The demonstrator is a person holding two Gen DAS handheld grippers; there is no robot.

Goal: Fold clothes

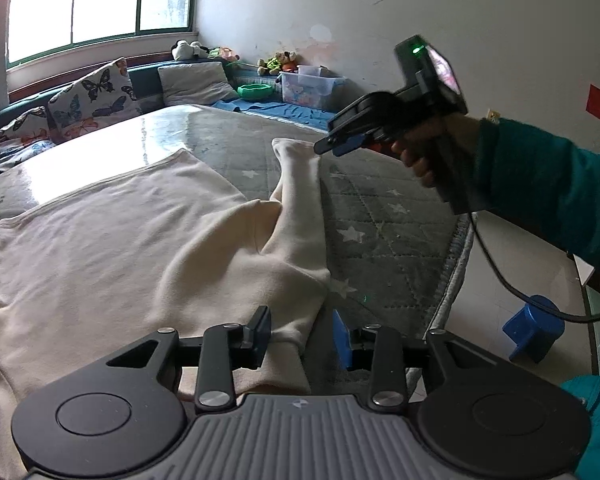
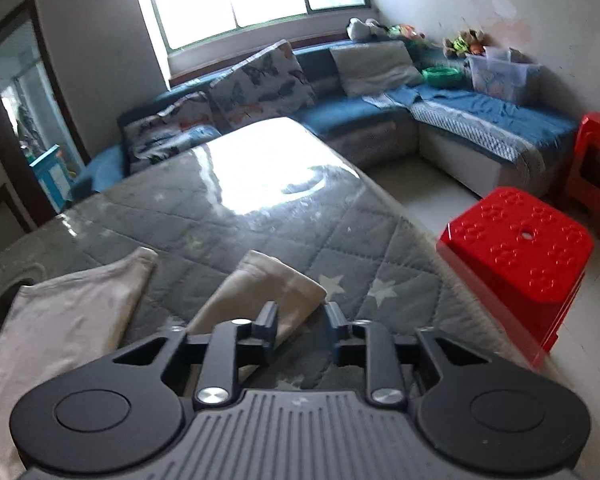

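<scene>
One cream long-sleeved top (image 1: 112,240) lies spread flat over most of the surface (image 1: 380,208), which wears a grey quilted cover with white stars under a glossy clear sheet. Body of the top fills the left and near part of the left wrist view; one sleeve (image 1: 296,184) runs away toward the far side, its cuff lying flat on the cover.

Blue sectional sofa (image 2: 480,116) wraps the far side and right of the room, with butterfly-print cushions (image 2: 260,80) against its back. Red plastic stool (image 2: 516,248) stands on the floor just right of the surface; a second one (image 2: 596,168) sits farther back.

Left tool (image 1: 302,336): fingers apart, low over the near shoulder of the top, left finger touching the cloth.

Right tool (image 2: 300,322), held by a hand in a teal sleeve (image 1: 540,184): fingers apart, poised above the sleeve cuff (image 2: 276,284), not gripping it.
</scene>
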